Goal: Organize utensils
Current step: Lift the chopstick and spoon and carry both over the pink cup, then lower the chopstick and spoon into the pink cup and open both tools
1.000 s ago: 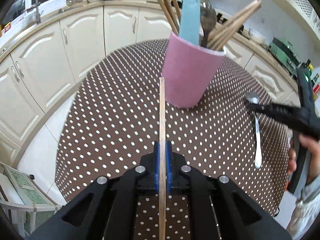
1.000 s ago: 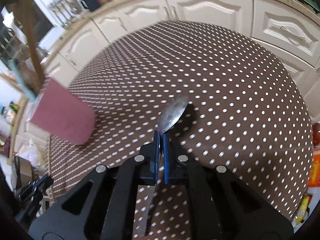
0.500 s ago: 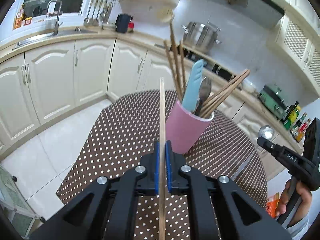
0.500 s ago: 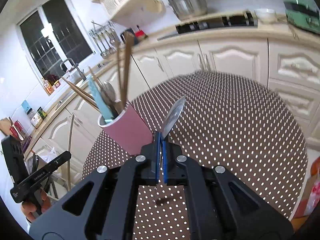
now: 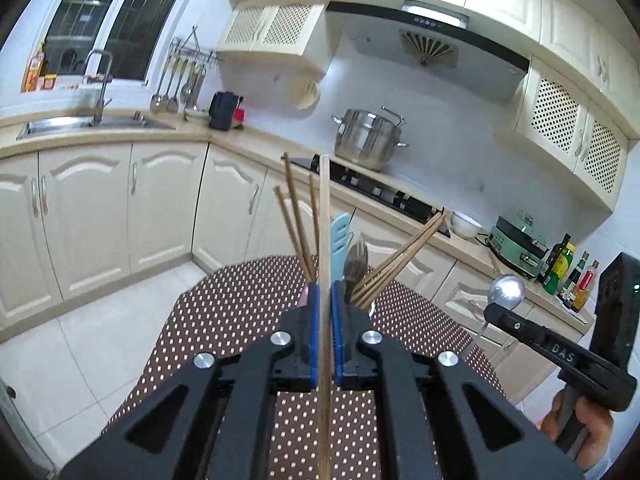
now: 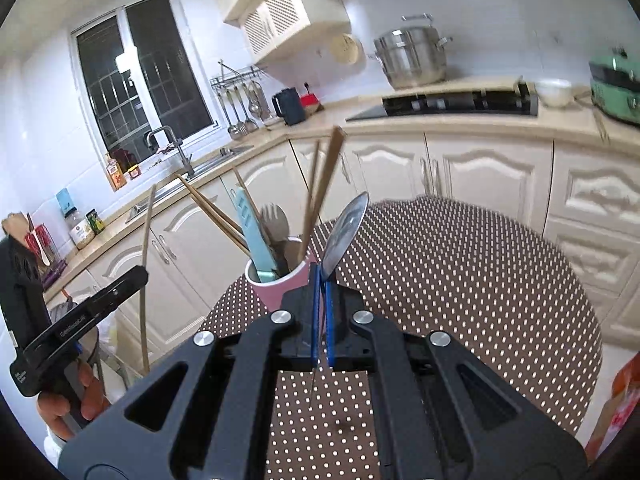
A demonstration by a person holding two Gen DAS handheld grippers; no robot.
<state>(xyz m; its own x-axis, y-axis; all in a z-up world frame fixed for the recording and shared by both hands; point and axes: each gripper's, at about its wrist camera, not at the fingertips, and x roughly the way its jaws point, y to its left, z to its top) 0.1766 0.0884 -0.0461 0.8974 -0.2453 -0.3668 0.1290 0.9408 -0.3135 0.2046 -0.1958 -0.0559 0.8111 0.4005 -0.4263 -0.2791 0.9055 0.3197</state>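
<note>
Pink cup [image 6: 276,284] already bristling with utensils! Left hand-held gripper [image 5: 325,320] pinches one wooden chopstick [image 5: 324,240], right hand-held gripper [image 6: 320,292] clamps a metal spoon [image 6: 346,228]. Both remain to drop in.

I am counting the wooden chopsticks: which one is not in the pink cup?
The long wooden chopstick clamped upright in the left gripper; the others stand inside the pink cup.

pink cup [image 5: 305,295]: almost wholly hidden behind left gripper [image 5: 325,304]
chopstick [image 5: 324,240]: lower end cut off by frame edge
</note>
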